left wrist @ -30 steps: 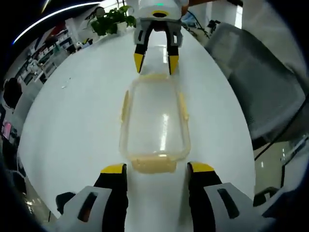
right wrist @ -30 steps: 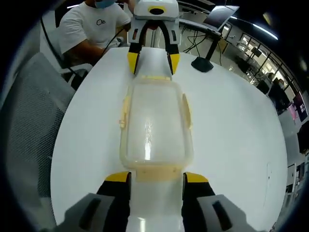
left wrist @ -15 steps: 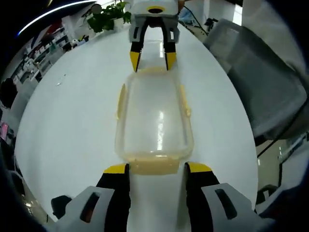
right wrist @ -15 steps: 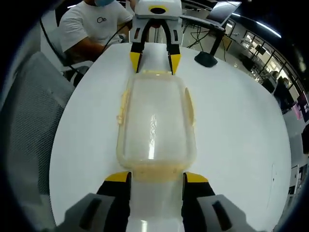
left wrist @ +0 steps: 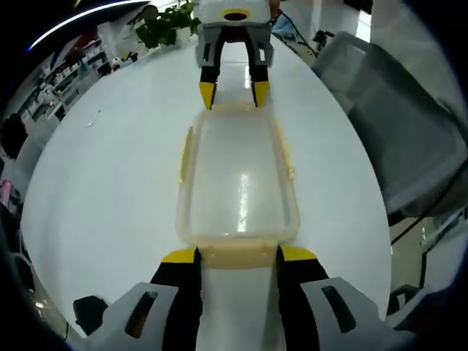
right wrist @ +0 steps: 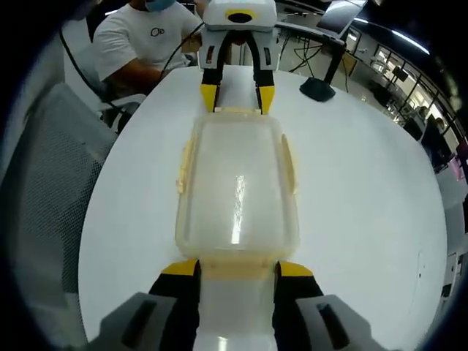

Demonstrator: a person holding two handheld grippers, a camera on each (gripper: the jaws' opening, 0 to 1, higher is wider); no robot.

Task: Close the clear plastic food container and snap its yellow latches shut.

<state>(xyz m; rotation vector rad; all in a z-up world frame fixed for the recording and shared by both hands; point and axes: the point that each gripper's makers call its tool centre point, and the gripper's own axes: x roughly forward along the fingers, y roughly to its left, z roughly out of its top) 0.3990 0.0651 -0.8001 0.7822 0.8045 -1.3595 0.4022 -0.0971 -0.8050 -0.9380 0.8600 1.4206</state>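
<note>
A clear plastic box [left wrist: 238, 183] lies flat in the middle of a round white table [left wrist: 110, 183], with its lid already sitting on top. The left gripper [left wrist: 238, 254] is at one short end of the box and the right gripper [right wrist: 235, 269] is at the other short end, so the two face each other across it. Each gripper has its jaws spread wide, one on each side of the yellow end latch [left wrist: 238, 254] near it, and they are not squeezing anything. In the left gripper view the right gripper [left wrist: 228, 95] can be seen at the far end, also open. Two more yellow latches run along the long sides [left wrist: 187, 153], and they stick out a little, so they look not yet snapped down. The box looks light and empty. Its thin plastic may bend, and it may slide easily on the smooth table. It is probably best to push on the stiff yellow latches and not on the soft clear lid. A grey mesh chair [left wrist: 395, 124] stands beside the table, and a person in a white shirt [right wrist: 142, 44] sits at the far side
</note>
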